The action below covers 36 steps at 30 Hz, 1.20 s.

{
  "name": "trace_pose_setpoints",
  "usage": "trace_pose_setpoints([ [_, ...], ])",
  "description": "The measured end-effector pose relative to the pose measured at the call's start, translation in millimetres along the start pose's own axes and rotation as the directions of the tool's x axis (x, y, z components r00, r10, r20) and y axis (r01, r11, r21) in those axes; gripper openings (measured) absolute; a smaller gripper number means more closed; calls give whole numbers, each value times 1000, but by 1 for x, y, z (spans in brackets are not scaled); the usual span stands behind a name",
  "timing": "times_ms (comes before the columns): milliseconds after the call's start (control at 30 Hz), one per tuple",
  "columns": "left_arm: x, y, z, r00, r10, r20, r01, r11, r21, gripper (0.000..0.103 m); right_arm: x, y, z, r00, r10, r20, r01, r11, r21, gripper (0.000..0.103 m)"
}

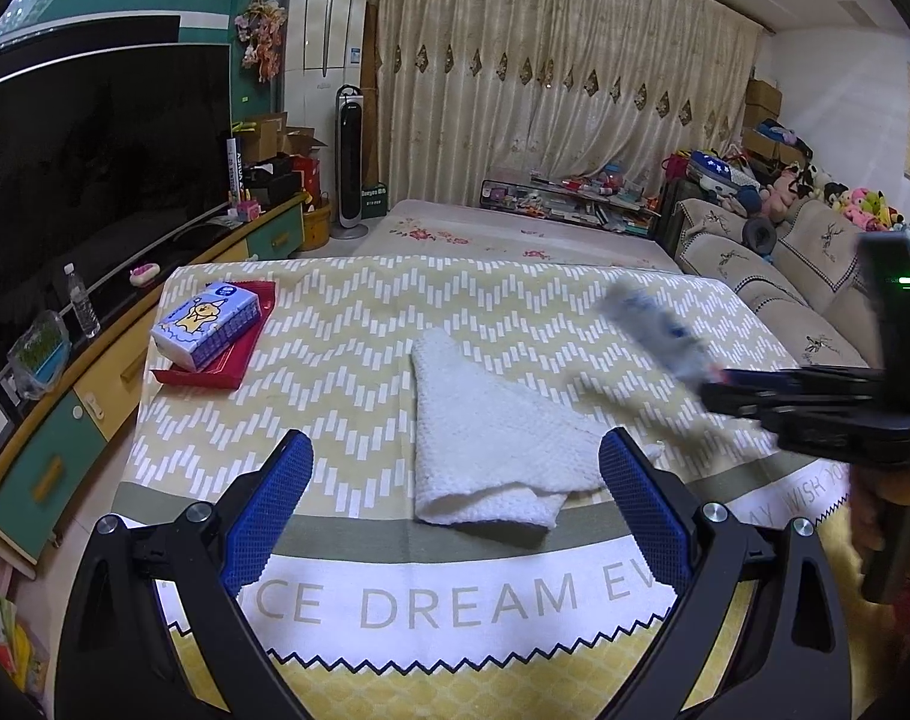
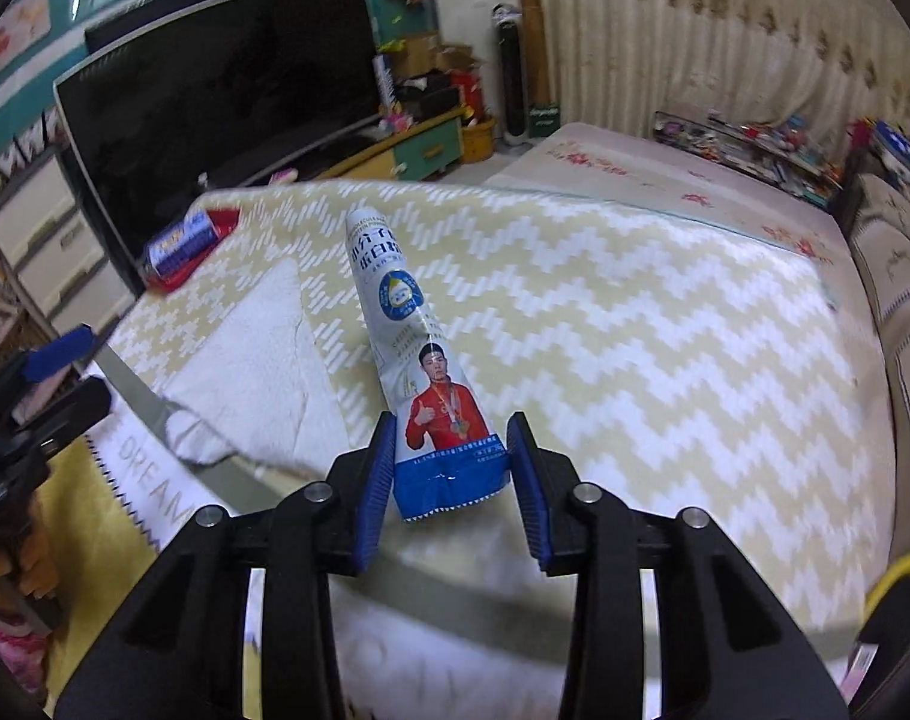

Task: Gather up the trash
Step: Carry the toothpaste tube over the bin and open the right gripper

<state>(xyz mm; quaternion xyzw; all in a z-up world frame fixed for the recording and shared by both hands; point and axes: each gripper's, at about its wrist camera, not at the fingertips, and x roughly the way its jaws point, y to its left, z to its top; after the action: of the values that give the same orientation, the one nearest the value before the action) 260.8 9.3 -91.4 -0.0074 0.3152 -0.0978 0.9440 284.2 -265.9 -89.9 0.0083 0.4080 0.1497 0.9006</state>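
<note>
Even indoor light, heavy fisheye edge warp, motion-blurred right wrist view.

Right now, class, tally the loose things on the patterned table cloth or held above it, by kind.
Wrappers, held in the right gripper: 1, the packet
Towels: 1, the white towel
Trays: 1, the red tray
Tissue packs, on the tray: 1, the tissue pack
Total: 4

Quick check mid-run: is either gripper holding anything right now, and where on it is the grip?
The right gripper holds a white-and-blue wrapper by its blue bottom end, between the fingers. The left gripper is open and empty, above the white towel.
</note>
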Motion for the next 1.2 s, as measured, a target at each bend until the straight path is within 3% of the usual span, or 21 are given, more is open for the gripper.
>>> trace_pose_setpoints([
  [133, 0, -2, 0, 1000, 6, 3, -6, 1000, 9, 95, -41, -27, -21, 998, -43, 45, 40, 997, 65, 36],
  [300, -2, -2, -1, 1000, 9, 6, -9, 1000, 6, 95, -101, -87, -64, 979, -189, 76, 171, 965, 198, 36],
  [367, -2, -2, -1, 1000, 11, 6, -11, 1000, 7, 95, -121, -116, -84, 962, -265, 60, 242, 935, 259, 36],
  [467, -1, -2, -1, 1000, 12, 0, -12, 1000, 11, 95, -142, -168, -123, 921, -390, -13, 366, 853, 372, 37],
  [600, 3, -3, -2, 1000, -1, -16, 1, 1000, 14, 95, -149, -214, -161, 873, -478, -91, 466, 766, 443, 39],
  [700, 8, -7, -4, 1000, -2, -28, 3, 999, 32, 95, -150, -238, -183, 861, -497, -109, 478, 716, 508, 56],
  [833, 11, -16, -6, 999, -20, -39, 23, 998, 62, 95, -158, -240, -192, 867, -491, -81, 453, 712, 537, 56],
  [1100, 14, -44, -3, 994, -70, -86, 82, 986, 147, 98, -164, -213, -181, 882, -471, -4, 410, 764, 497, 62],
  [1200, 28, -53, 2, 991, -50, -128, 73, 980, 183, 98, -165, -205, -178, 892, -452, 17, 386, 781, 491, 62],
])
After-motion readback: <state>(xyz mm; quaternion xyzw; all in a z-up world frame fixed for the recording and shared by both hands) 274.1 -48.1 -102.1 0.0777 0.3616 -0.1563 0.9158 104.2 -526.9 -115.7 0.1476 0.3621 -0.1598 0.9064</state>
